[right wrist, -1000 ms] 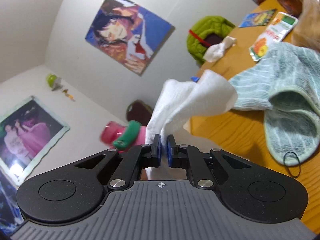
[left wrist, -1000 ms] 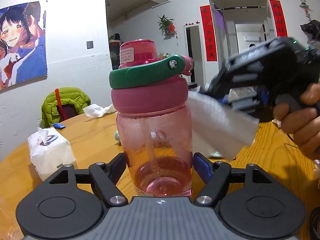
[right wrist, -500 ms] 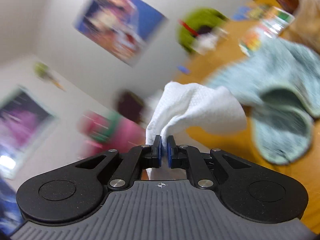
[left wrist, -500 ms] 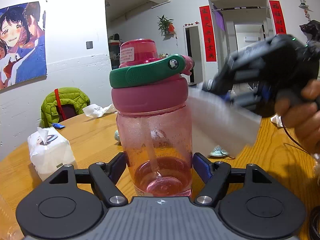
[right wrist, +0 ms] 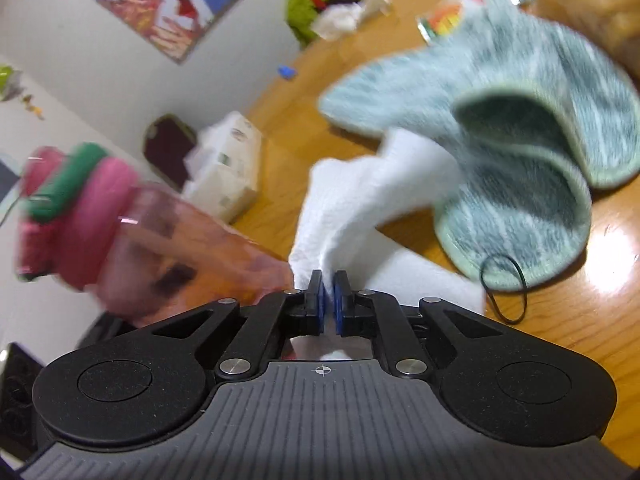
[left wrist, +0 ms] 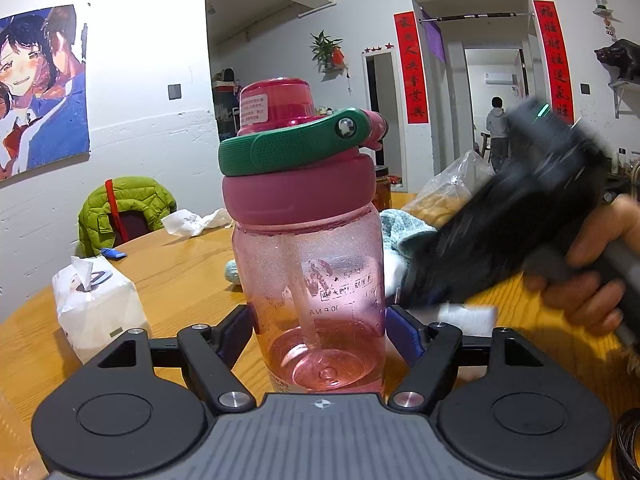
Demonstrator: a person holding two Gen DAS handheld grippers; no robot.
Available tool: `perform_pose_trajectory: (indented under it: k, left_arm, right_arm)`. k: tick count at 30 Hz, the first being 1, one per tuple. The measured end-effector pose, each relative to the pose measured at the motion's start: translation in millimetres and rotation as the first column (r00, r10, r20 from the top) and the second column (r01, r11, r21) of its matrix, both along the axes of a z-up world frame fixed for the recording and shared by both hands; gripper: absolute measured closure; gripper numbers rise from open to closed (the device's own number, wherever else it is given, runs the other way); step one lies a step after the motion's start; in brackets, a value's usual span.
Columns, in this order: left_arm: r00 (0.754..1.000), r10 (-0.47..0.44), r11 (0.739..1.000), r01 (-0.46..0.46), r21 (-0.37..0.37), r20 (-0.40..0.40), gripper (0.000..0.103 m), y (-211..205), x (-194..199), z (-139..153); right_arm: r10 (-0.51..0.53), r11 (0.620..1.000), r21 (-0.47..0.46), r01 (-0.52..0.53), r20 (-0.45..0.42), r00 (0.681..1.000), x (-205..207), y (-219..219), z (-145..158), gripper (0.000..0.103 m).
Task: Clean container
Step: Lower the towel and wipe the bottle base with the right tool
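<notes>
Left gripper [left wrist: 318, 332] clamped on the base of a pink bottle [left wrist: 312, 264], centre of the left wrist frame, upright on the wooden table [left wrist: 180, 288] — blue pads pressed against both sides. Green handle [left wrist: 288, 146] lies across the pink lid. Right gripper [right wrist: 329, 300], blurred at right of that frame, pinches a white paper towel [right wrist: 360, 200] between near-closed jaws, low beside the bottle's right wall. Teal cloth [right wrist: 520, 128] sits upper right in the right wrist frame; tissue pack [left wrist: 96, 308] at lower left of the left.
</notes>
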State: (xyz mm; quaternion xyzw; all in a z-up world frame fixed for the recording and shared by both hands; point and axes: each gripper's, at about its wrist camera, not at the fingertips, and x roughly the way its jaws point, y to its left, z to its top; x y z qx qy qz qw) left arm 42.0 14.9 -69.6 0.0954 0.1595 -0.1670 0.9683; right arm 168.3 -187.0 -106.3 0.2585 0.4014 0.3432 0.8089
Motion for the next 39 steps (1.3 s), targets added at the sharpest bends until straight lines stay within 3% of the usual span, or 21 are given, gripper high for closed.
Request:
perform_pose_trajectory:
  k: [3,6,8,12,15,26,39]
  left_arm:
    - [1.0,0.001,1.0,-0.001,0.001,0.0,0.032,0,0,0]
    - [1.0,0.002,1.0,-0.002,0.001,0.001,0.032,0,1,0]
    - [1.0,0.002,1.0,-0.002,0.001,0.002,0.032,-1,1,0]
    - [1.0,0.002,1.0,-0.002,-0.001,0.003,0.032,0,1,-1]
    - [1.0,0.003,1.0,-0.003,0.001,0.003,0.032,0,1,-1]
    - [1.0,0.007,1.0,-0.007,0.008,0.005,0.031,-1,0,-1]
    - [1.0,0.007,1.0,-0.007,0.009,0.005,0.031,-2,-1,0]
  right_arm:
    - [-0.005,0.985,0.172,-0.013,0.105,0.994,-12,-19,21,0.092]
    - [-0.009,0.957,0.29,-0.03,0.131,0.991,-17,-28,27,0.092]
    - [-0.029,0.968,0.252,-0.001,0.116,0.993,-15,-23,22,0.092]
    - [-0.023,0.998,0.059,0.024,-0.023,0.999,6,-2,-7,0.092]
    - [-0.02,0.997,-0.076,0.015,-0.062,0.998,11,12,-20,0.093]
    - [-0.007,0.99,-0.144,0.007,0.0,1.0,5,16,-14,0.092]
    - [-0.02,0.989,-0.145,0.024,0.033,0.999,2,15,-13,0.093]
